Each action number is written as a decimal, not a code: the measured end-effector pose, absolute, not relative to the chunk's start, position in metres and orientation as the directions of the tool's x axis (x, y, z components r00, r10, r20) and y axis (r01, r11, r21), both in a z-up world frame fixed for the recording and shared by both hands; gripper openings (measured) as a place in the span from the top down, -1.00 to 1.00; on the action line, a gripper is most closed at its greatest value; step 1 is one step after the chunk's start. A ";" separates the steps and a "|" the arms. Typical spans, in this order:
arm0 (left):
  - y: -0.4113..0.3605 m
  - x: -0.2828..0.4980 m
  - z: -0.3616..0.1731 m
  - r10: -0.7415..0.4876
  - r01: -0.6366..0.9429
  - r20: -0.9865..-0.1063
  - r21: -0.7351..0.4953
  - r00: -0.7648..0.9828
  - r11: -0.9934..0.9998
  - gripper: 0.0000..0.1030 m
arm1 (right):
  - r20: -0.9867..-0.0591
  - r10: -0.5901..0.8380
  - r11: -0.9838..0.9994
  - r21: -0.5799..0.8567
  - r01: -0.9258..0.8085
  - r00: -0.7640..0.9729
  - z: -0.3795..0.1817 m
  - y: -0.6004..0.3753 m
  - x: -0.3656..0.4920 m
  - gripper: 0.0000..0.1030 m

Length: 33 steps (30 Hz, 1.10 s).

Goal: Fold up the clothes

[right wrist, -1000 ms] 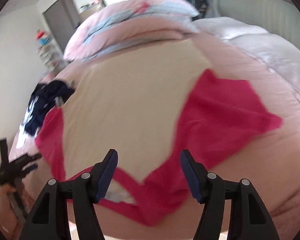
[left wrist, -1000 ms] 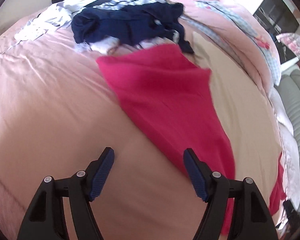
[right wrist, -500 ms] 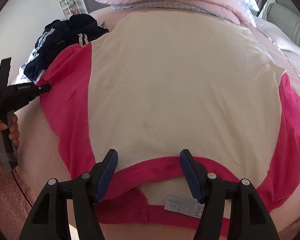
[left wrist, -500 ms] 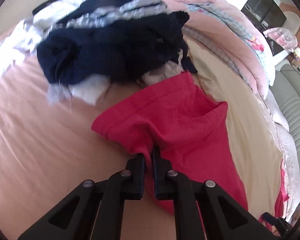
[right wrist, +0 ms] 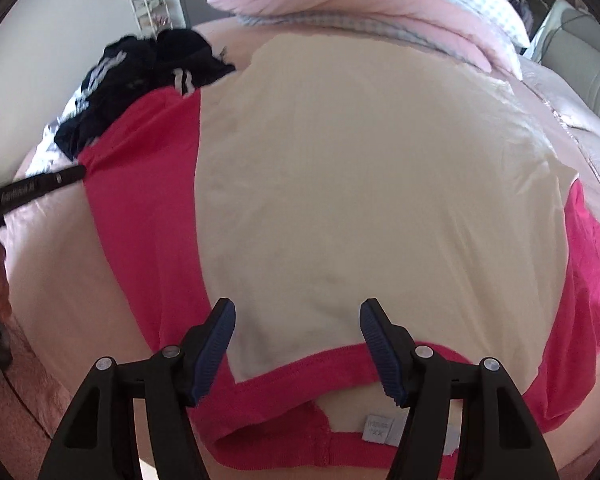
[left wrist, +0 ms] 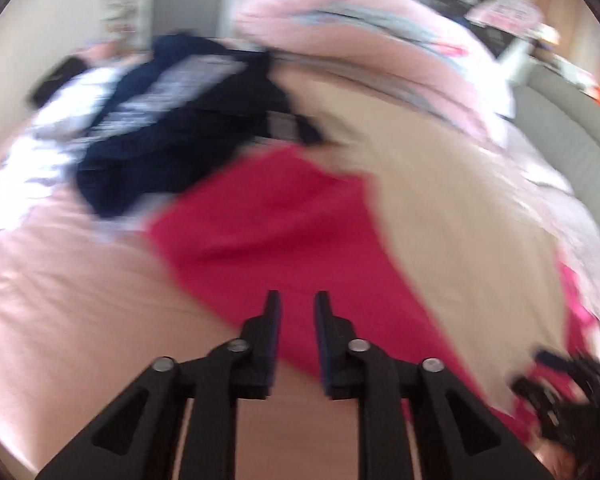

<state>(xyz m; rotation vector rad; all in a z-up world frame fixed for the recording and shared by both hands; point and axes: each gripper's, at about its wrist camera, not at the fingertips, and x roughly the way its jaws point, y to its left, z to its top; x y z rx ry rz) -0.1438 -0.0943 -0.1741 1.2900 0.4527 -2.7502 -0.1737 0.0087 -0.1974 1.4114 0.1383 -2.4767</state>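
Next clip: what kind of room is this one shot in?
Most likely a bedroom. The cream-and-red shirt lies spread on a pink-sheeted bed, folded pink quilts are stacked at its far end, and a heap of dark clothes waits beside it.

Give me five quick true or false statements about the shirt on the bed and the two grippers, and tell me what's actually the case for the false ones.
1. The shirt has a cream body and red sleeves. True.
2. The right gripper is clamped on the collar. False: its jaws stand apart above the collar, pinching nothing.
3. A pile of dark navy clothes lies beyond the shirt's left sleeve. True.
4. The left gripper is shut on the red sleeve. False: its jaws have just been opening, a gap shows between them, and no cloth is in it.
5. The shirt is already folded in half. False: it lies spread flat on the pink bed, sleeves out.
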 end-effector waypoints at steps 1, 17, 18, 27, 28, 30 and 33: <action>-0.076 -0.148 -0.178 0.132 0.111 -0.759 -0.260 -0.638 -0.959 0.08 | -0.860 -0.202 -0.952 0.059 0.301 -0.468 -0.201 0.008 -0.178 -0.25; -0.011 -0.109 -0.192 0.079 -0.039 -0.904 -0.069 -0.421 -0.997 -0.08 | -0.866 -0.118 -0.958 -0.030 0.286 -0.485 -0.196 0.012 -0.157 -0.33; -0.010 -0.111 -0.188 0.086 -0.034 -0.893 -0.079 -0.441 -0.996 -0.08 | -0.864 -0.135 -0.963 -0.002 0.270 -0.485 -0.191 0.015 -0.160 -0.33; 0.014 -0.145 -0.200 0.019 -0.056 -0.892 0.007 -0.452 -0.998 -0.13 | -0.894 -0.147 -0.960 0.026 0.277 -0.424 -0.215 0.033 -0.142 -0.34; 0.014 -0.142 -0.201 0.007 -0.047 -0.893 0.016 -0.451 -0.999 -0.17 | -0.892 -0.163 -0.961 0.048 0.271 -0.422 -0.216 0.037 -0.141 -0.35; 0.008 -0.131 -0.203 0.006 -0.004 -0.894 -0.005 -0.448 -1.000 -0.27 | -0.887 -0.196 -0.962 0.090 0.258 -0.419 -0.216 0.044 -0.138 -0.35; 0.007 -0.116 -0.202 -0.008 0.013 -0.899 0.003 -0.438 -1.000 -0.30 | -0.892 -0.156 -0.949 0.017 0.313 -0.424 -0.215 0.036 -0.130 -0.36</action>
